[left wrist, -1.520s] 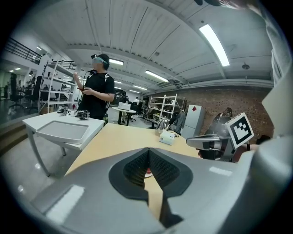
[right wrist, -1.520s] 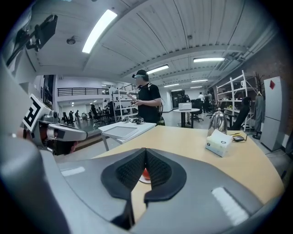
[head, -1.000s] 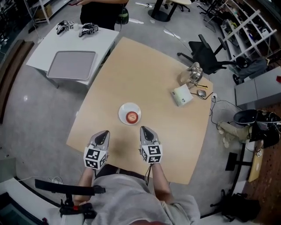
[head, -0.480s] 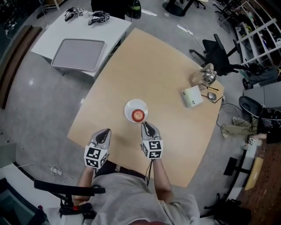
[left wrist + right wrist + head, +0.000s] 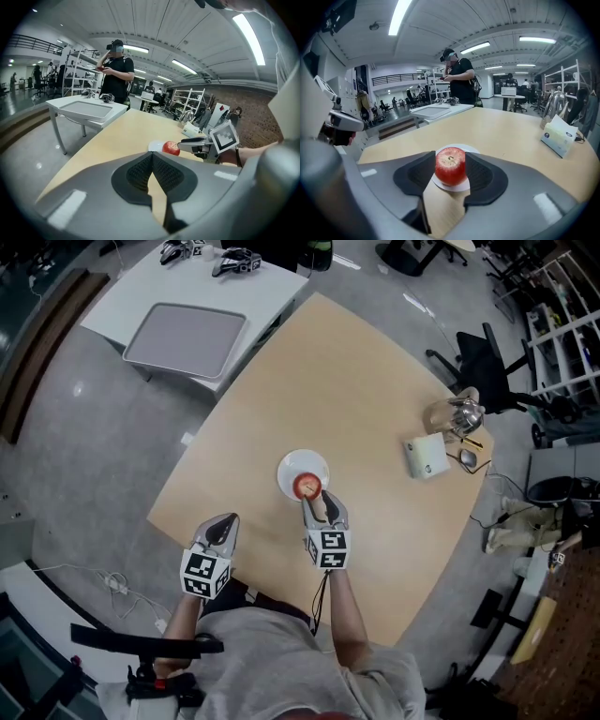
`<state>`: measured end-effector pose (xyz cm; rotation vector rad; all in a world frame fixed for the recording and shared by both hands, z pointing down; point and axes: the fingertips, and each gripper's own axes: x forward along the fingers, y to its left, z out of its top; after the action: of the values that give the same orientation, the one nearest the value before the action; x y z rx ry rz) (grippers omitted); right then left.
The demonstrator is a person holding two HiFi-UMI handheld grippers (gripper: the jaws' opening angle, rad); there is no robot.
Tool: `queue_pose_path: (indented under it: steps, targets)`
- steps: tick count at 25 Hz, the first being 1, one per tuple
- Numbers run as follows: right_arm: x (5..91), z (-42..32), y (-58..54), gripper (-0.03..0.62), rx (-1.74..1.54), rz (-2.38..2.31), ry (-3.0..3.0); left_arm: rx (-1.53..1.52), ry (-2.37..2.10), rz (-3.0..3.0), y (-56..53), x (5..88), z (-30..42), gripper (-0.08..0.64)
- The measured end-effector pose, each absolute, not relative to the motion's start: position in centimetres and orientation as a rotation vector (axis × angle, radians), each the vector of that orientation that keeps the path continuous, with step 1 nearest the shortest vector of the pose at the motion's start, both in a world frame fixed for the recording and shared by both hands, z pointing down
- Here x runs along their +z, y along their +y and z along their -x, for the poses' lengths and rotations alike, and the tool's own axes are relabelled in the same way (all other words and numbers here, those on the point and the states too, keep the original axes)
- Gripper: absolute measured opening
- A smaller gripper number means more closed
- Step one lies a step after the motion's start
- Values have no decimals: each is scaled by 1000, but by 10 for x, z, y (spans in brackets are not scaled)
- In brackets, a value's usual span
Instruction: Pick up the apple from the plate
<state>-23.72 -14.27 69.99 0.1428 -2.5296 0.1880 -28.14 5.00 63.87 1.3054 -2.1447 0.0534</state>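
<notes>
Over tan table (image 5: 375, 399), brackets apple (image 5: 450, 166) on plate (image 5: 292, 465) with right gripper (image 5: 317, 507), jaws just opened and seemingly not pressing; holds left gripper (image 5: 152, 157) aside, shut and empty; looks like grasp step, calling next for a squeeze on apple's sides, then straight lift.

Light wooden desk (image 5: 328, 371) across frame centre. Carries white plate (image 5: 292, 465) at centre, white box (image 5: 427, 457) and glass jug (image 5: 450, 415) near right edge, well apart from plate.
</notes>
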Motion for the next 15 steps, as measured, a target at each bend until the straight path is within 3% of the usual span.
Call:
queue_pose_path:
  steps: [3, 15]
  targets:
    - [705, 241, -145, 238, 170, -147, -2526, 47, -2146, -1289, 53, 641, 282, 20]
    - [736, 251, -143, 336, 174, -106, -2466, 44, -2139, -1234, 61, 652, 281, 20]
